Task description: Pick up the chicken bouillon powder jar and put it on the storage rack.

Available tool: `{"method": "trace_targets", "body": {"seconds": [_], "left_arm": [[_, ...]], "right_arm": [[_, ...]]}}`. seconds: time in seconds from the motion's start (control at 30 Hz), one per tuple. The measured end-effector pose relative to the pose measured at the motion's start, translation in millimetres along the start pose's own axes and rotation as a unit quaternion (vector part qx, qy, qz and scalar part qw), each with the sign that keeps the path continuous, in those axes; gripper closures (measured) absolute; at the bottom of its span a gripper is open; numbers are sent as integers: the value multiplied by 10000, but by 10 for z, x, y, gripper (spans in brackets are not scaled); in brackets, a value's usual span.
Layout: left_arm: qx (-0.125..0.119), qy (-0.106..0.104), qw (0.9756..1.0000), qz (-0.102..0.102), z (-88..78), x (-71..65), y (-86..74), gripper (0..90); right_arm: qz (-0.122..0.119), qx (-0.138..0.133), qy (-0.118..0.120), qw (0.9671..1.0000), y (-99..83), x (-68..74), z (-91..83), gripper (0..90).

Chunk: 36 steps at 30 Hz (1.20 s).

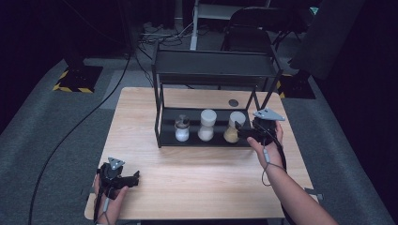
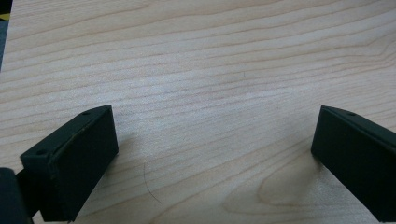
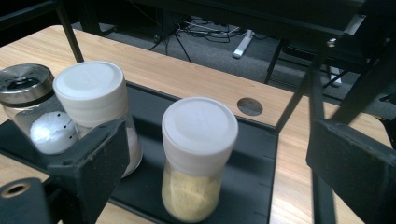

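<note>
Dim room, grey carpet floor (image 1: 51,117). Light wood table (image 1: 141,122), black folding chair (image 1: 251,28) behind it, cables (image 1: 159,37) on floor, hazard-striped stand base (image 1: 77,77) far left

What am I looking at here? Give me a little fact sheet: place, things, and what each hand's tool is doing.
Place: wooden table with a black two-level rack
On rack's lower shelf: metal-lidded shaker, white-lidded jar, yellow-powder jar
Right gripper: jaws open, at the yellow-powder jar, not pressing on it
Left gripper: jaws open, nothing between them, over bare tabletop near the front left edge
</note>
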<state>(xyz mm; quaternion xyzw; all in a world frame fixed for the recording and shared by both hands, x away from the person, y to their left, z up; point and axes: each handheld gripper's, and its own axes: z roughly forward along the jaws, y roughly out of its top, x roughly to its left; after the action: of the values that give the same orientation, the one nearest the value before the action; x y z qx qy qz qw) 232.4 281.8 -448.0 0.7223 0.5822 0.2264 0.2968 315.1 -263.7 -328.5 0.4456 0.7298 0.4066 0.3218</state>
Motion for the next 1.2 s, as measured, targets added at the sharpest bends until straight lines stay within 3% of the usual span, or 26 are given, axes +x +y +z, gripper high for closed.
{"method": "trace_targets", "body": {"seconds": [0.33,0.7,1.2], "left_arm": [[0,0,10000,1,0,0,0,5],[-1,0,10000,-2,0,0,0,5],[0,1,10000,0,0,0,0,5]], "right_arm": [[21,-92,137,9999,-102,-69,-317,39],[54,-49,234,9997,-292,-168,-523,37],[160,141,37,9998,-772,-305,-519,35]]}}
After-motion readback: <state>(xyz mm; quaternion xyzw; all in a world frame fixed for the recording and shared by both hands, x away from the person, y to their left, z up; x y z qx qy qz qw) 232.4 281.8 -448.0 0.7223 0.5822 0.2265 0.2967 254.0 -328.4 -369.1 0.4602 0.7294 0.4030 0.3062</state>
